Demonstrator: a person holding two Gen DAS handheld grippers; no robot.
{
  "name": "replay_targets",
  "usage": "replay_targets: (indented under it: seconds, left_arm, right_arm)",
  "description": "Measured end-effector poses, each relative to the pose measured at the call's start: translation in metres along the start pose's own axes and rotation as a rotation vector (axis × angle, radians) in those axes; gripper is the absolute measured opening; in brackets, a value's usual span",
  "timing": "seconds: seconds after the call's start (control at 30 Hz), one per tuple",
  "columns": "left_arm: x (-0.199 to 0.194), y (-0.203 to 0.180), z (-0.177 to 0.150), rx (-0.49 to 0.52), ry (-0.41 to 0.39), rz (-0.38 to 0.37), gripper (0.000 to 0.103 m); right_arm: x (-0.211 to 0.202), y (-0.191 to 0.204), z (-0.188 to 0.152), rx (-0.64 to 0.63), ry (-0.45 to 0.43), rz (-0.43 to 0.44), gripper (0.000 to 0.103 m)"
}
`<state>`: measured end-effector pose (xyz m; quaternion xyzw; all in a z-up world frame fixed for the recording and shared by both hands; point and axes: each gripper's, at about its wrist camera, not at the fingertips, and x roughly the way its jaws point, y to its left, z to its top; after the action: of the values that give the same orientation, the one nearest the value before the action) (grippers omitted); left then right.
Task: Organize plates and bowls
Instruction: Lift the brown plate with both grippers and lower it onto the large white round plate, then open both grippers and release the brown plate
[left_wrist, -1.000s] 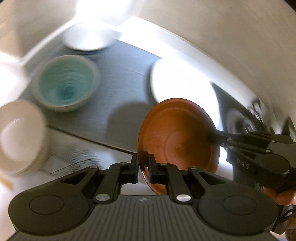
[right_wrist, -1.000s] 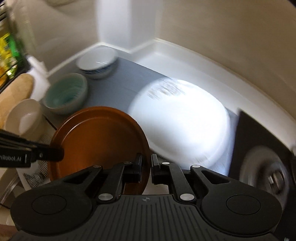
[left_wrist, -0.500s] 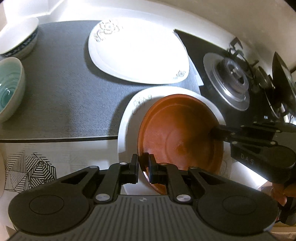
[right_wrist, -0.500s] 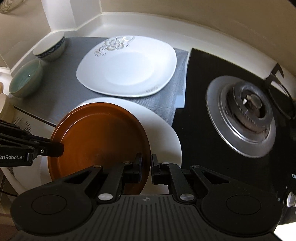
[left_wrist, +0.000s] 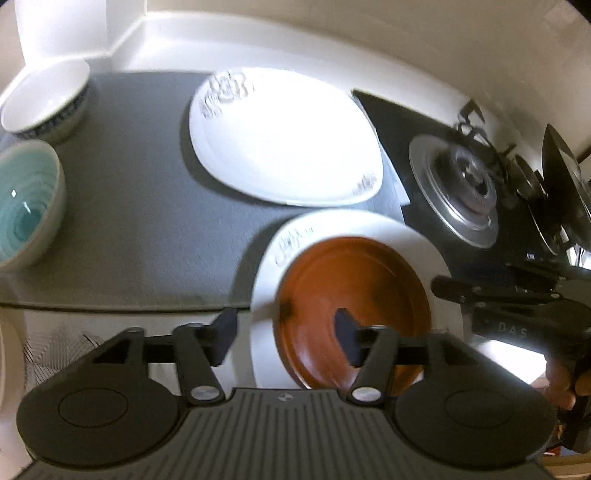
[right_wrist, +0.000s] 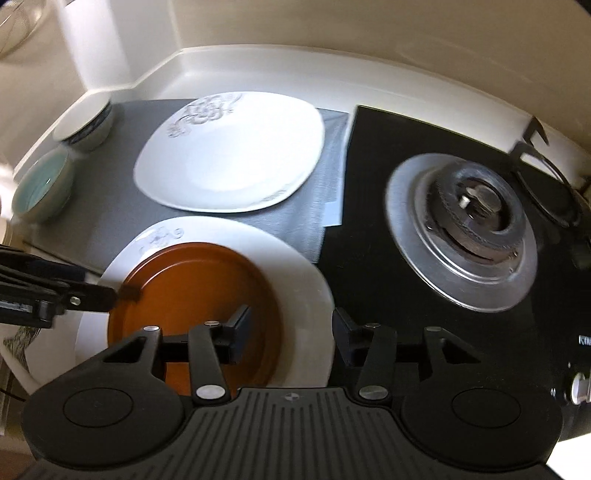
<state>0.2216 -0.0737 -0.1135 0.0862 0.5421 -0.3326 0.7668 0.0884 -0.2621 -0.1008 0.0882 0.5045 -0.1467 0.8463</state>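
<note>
We've got the brown plate (right_wrist: 192, 295) sitting inside the bigger white plate (right_wrist: 303, 280) so they nest by size. Both the left gripper (left_wrist: 284, 336) and right gripper (right_wrist: 291, 332) are opening, jaws spread and off the rim, nothing pinched.

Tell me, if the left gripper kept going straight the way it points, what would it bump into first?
Most likely the brown plate, or the rim of the white plate beneath it. The left gripper points steeply down with jaws opening, nothing between them; exact depth is unclear.
</note>
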Motion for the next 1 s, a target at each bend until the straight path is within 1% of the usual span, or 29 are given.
replay_targets:
  seconds: [0.03, 0.07, 0.1, 0.2, 0.3, 0.33, 0.43, 0.5, 0.53, 0.6, 0.83, 1.0]
  left_arm:
    - [0.002, 0.001, 0.001, -0.006, -0.002, 0.009, 0.078]
    - [0.004, 0.002, 0.001, -0.017, -0.001, 0.014, 0.08]
    - [0.007, 0.003, 0.001, -0.027, 0.003, 0.01, 0.081]
    - [0.019, 0.006, 0.0, -0.046, 0.048, -0.023, 0.081]
    - [0.03, 0.008, -0.002, -0.057, 0.085, -0.061, 0.081]
    - [0.03, 0.008, -0.003, -0.059, 0.089, -0.072, 0.081]
    - [0.026, 0.009, -0.007, -0.055, 0.079, -0.104, 0.08]
    - [0.023, 0.01, -0.009, -0.057, 0.076, -0.127, 0.08]
    - [0.022, 0.011, -0.009, -0.063, 0.074, -0.127, 0.08]
    - [0.02, 0.015, -0.011, -0.08, 0.074, -0.134, 0.08]
    - [0.011, 0.024, -0.016, -0.12, 0.08, -0.118, 0.08]
    - [0.005, 0.035, -0.019, -0.144, 0.077, -0.088, 0.08]
  right_arm:
    - [0.003, -0.004, 0.0, 0.022, 0.01, -0.007, 0.05]
    - [0.006, -0.008, 0.0, 0.048, 0.025, -0.014, 0.05]
    - [0.011, -0.012, 0.0, 0.08, 0.045, -0.013, 0.051]
    - [0.022, -0.019, -0.003, 0.159, 0.106, 0.034, 0.051]
    - [0.029, -0.016, -0.005, 0.18, 0.133, 0.063, 0.052]
    - [0.03, -0.014, -0.005, 0.175, 0.133, 0.058, 0.054]
    - [0.03, -0.006, -0.004, 0.157, 0.14, 0.036, 0.056]
    - [0.029, -0.002, -0.003, 0.142, 0.141, 0.032, 0.059]
    - [0.028, 0.0, -0.002, 0.132, 0.14, 0.031, 0.062]
    - [0.025, 0.005, 0.0, 0.108, 0.132, 0.018, 0.062]
    - [0.025, 0.025, 0.007, 0.025, 0.114, 0.015, 0.065]
    - [0.031, 0.035, 0.012, -0.006, 0.118, 0.043, 0.066]
